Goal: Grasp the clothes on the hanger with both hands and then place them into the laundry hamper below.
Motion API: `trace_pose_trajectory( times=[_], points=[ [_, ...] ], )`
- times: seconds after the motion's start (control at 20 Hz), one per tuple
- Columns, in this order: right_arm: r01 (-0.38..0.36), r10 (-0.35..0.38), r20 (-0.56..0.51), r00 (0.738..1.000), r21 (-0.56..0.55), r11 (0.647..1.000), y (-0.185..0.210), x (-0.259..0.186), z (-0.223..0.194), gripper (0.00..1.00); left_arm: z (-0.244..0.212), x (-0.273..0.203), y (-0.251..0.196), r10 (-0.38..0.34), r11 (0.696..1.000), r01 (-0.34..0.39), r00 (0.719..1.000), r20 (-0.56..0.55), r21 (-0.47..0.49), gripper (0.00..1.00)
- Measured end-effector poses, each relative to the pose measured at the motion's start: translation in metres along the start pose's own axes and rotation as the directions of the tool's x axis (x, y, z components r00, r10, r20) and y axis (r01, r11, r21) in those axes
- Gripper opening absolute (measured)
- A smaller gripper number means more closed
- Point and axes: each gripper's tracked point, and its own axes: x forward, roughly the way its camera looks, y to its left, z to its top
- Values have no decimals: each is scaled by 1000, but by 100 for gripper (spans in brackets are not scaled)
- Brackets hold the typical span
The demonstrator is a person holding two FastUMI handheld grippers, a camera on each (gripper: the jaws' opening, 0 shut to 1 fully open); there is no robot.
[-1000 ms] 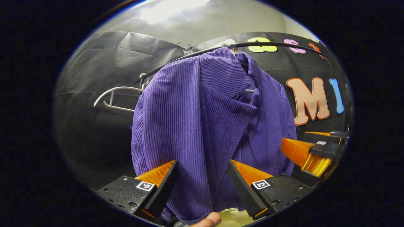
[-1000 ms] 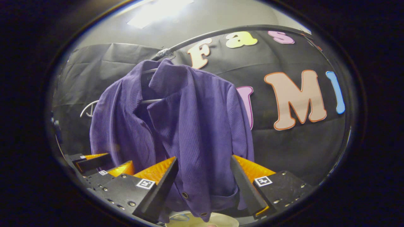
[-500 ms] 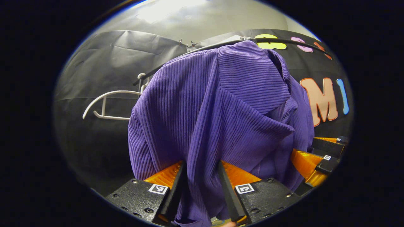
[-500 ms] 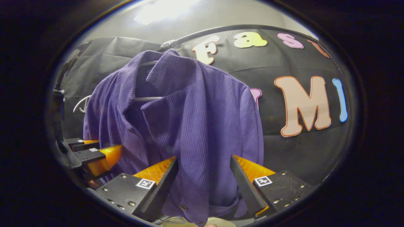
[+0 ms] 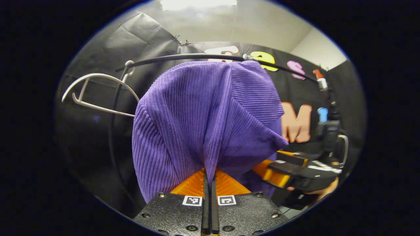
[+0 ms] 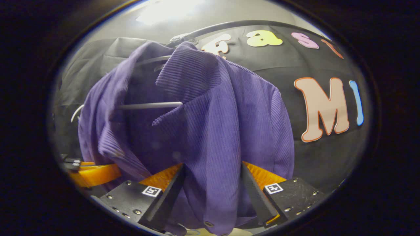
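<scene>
One gripper is set: my left gripper pinches a fold of the purple jacket, hung on its hanger. Right gripper gapes around the front panel. Pulling now risks slipping or snagging the rail.

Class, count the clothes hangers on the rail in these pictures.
2: a bare white hanger left of the purple jacket, and one inside the jacket, its bar showing.
</scene>
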Motion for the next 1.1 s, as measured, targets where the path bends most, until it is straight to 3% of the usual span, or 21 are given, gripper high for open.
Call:
trace_pose_trajectory(
  times=[0.15,0.3,0.45,0.5,0.55,0.65,0.7,0.75,0.85,0.9,1.1],
  points=[
    [56,-57,-27,998,-37,998,-15,6,-1,11,19,-29,-23,-142,990,141,990,20,27,1],
    [54,-55,42,998,20,998,-9,-3,17,12,24,-46,-33,-245,969,245,969,-19,-2,1],
    [-22,23,-11,1000,87,996,7,-9,12,14,34,-50,-22,-260,966,260,966,-13,-14,1],
    [-8,9,-7,1000,75,997,1,-9,14,22,38,-52,-20,-261,965,261,965,-7,-16,1],
    [6,-4,-24,1000,61,998,-3,-5,11,22,40,-53,-18,-261,965,261,965,-10,-21,1],
    [-37,43,-69,997,88,995,5,0,6,22,45,-59,-17,-275,961,274,961,-17,-34,1],
    [-37,49,-82,995,134,990,3,30,-5,14,49,-62,-18,-281,960,280,960,-14,-31,1],
    [-55,72,-109,991,149,987,11,11,-4,6,54,-64,-16,-285,958,284,959,-9,-21,1],
    [10,-6,-64,998,71,997,-1,10,1,6,66,-74,-12,-303,953,303,953,4,-3,1],
    [46,-43,-51,998,47,998,-8,5,8,0,74,-80,-7,-311,950,310,950,16,24,1],
    [83,-83,-40,996,14,996,-15,-25,15,0,107,-91,19,-287,956,279,954,88,89,1]
  ],
)
